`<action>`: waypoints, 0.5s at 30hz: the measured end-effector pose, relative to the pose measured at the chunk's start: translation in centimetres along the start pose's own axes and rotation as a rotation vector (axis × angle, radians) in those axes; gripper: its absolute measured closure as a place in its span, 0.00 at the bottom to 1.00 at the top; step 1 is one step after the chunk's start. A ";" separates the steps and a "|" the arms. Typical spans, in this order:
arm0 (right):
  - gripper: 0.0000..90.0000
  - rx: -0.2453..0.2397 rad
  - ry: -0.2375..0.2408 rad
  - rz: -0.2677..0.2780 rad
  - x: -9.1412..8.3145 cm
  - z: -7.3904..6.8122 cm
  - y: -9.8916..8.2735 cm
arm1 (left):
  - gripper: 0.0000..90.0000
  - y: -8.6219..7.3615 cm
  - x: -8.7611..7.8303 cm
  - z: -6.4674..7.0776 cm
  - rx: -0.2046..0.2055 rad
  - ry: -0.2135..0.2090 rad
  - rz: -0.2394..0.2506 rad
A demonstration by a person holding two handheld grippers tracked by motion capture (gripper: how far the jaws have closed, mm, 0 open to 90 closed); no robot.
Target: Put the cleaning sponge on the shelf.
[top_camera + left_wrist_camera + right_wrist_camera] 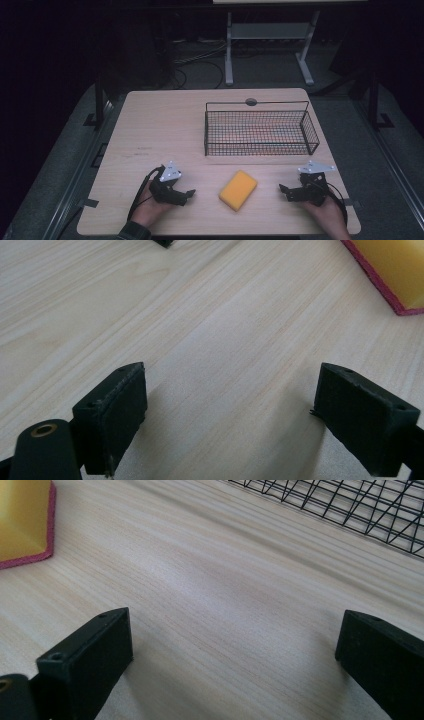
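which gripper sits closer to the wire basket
The right gripper: the basket stands on its side of the table, and its mesh shows in the right gripper view.

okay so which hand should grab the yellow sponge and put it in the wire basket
Right, probably. Both open claws flank the sponge about equally, but the basket sits toward the right claw, not the left claw.

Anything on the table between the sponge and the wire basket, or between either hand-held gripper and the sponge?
Nothing visible: bare table separates the sponge from the basket, the left hand-held gripper and the right hand-held gripper.
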State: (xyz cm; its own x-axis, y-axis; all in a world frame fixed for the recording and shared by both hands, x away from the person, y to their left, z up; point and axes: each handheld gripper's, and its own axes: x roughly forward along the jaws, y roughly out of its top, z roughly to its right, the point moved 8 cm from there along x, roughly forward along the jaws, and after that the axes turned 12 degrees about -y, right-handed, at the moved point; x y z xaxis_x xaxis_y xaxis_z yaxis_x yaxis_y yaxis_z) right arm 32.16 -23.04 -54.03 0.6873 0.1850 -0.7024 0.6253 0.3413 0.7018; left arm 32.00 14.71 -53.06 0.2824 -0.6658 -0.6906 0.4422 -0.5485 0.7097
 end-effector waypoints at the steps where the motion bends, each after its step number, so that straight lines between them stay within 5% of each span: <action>1: 0.01 0.000 0.000 0.000 0.0 0.0 0.0 | 0.16 0.1 0.0 0.0 -0.003 0.002 0.004; 7: 0.01 0.000 0.000 0.000 0.0 0.0 0.0 | 0.32 0.4 0.0 0.1 -0.004 -0.007 -0.011; 15: 0.01 -0.001 0.000 0.000 0.0 0.0 0.0 | 0.67 2.2 0.5 1.7 0.019 -0.114 -0.007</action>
State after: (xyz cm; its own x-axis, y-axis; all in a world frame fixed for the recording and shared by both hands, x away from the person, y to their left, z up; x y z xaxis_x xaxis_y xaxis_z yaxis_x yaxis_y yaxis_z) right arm 32.16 -23.04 -54.03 0.6875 0.1851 -0.7022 0.6249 0.3418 0.7019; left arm 31.67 12.28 -51.59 0.1804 -0.7143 -0.6762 0.4276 -0.5621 0.7079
